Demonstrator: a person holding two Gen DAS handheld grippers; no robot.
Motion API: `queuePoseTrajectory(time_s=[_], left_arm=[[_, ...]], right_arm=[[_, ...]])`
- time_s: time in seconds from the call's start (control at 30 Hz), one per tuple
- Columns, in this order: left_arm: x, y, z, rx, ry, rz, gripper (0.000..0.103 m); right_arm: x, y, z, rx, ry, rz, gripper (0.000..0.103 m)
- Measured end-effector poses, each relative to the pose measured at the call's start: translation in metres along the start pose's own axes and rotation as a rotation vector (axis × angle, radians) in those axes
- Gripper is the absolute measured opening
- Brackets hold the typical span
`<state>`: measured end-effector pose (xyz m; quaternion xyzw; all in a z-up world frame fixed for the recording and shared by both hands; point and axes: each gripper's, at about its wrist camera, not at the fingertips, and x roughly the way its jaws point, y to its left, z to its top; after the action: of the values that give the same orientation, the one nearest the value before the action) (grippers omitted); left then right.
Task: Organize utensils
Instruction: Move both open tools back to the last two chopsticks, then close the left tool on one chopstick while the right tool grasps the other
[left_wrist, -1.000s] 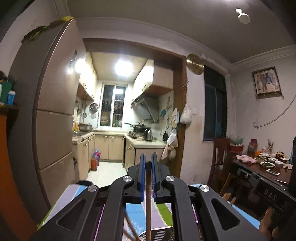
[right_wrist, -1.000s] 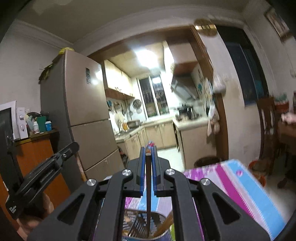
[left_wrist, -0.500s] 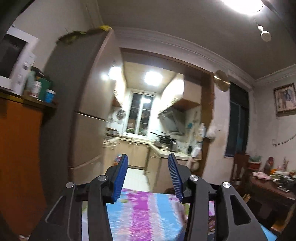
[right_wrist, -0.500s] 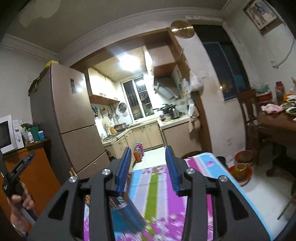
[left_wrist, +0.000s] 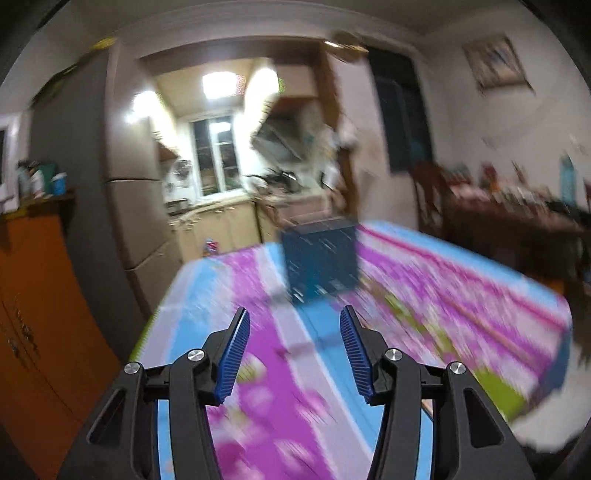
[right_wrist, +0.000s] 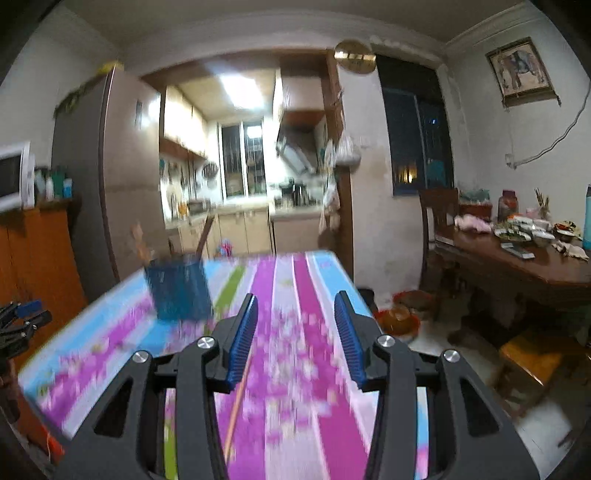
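Note:
A blue mesh utensil holder (left_wrist: 320, 260) stands on the table with the striped pink, blue and green cloth (left_wrist: 424, 306); the left wrist view is blurred. In the right wrist view the holder (right_wrist: 179, 290) stands at the table's far left with wooden utensil handles (right_wrist: 204, 236) sticking out of it. My left gripper (left_wrist: 293, 354) is open and empty, above the cloth and short of the holder. My right gripper (right_wrist: 293, 334) is open and empty. A thin wooden stick (right_wrist: 238, 400) lies on the cloth below its left finger.
An orange cabinet (left_wrist: 40, 314) and a tall fridge (right_wrist: 110, 177) stand to the left. A dark dining table (right_wrist: 524, 266) with dishes and a chair (right_wrist: 437, 218) stand to the right. A small stool (right_wrist: 532, 360) and an orange bowl (right_wrist: 399, 317) are on the floor. The kitchen lies behind.
Both grippers held utensils upright over the holder one second ago, then opened and let go. Both have since pulled back, so the holder now stands farther ahead.

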<state>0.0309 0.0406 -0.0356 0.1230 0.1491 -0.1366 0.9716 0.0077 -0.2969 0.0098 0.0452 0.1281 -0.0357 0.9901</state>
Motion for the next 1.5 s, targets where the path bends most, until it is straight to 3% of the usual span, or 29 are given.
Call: queuePoseTrajectory(time_s=[0.17, 0.33, 0.53, 0.7, 0.8, 0.87, 0.97, 1.07, 1.13, 1.33, 1.4, 1.5], left_arm=[[-0.017, -0.05, -0.032, 0.033, 0.06, -0.093, 0.052], [-0.015, -0.089, -0.053, 0.142, 0.118, -0.074, 0.052], [0.01, -0.105, -0.071, 0.076, 0.245, -0.131, 0.052], [0.02, -0.117, -0.079, 0.044, 0.247, -0.106, 0.05], [0.021, -0.119, -0.08, 0.035, 0.225, -0.078, 0.049], [0.021, -0.119, -0.08, 0.037, 0.216, -0.066, 0.044], [0.022, -0.119, -0.081, 0.035, 0.206, -0.064, 0.034], [0.021, -0.118, -0.081, 0.022, 0.199, -0.062, 0.028], [0.021, -0.117, -0.083, 0.013, 0.196, -0.057, 0.019], [0.021, -0.114, -0.086, -0.004, 0.179, -0.05, 0.018], [0.02, -0.114, -0.087, -0.007, 0.166, -0.048, 0.018], [0.02, -0.113, -0.088, -0.011, 0.162, -0.056, 0.01]], right_arm=[[-0.014, 0.022, -0.05, -0.012, 0.105, 0.019, 0.042], [-0.021, 0.044, -0.093, -0.023, 0.176, 0.006, 0.048], [-0.012, 0.064, -0.121, -0.103, 0.219, -0.036, 0.05], [0.002, 0.074, -0.135, -0.14, 0.244, -0.029, 0.05], [0.006, 0.079, -0.14, -0.155, 0.238, -0.015, 0.043], [0.012, 0.08, -0.143, -0.153, 0.249, -0.016, 0.027], [0.019, 0.075, -0.147, -0.131, 0.279, -0.023, 0.019], [0.018, 0.072, -0.149, -0.109, 0.28, -0.013, 0.017], [0.017, 0.072, -0.15, -0.094, 0.278, -0.003, 0.012], [0.009, 0.079, -0.157, -0.12, 0.237, -0.029, 0.011], [0.008, 0.078, -0.158, -0.108, 0.227, -0.013, 0.005], [0.009, 0.077, -0.157, -0.091, 0.221, -0.005, 0.004]])
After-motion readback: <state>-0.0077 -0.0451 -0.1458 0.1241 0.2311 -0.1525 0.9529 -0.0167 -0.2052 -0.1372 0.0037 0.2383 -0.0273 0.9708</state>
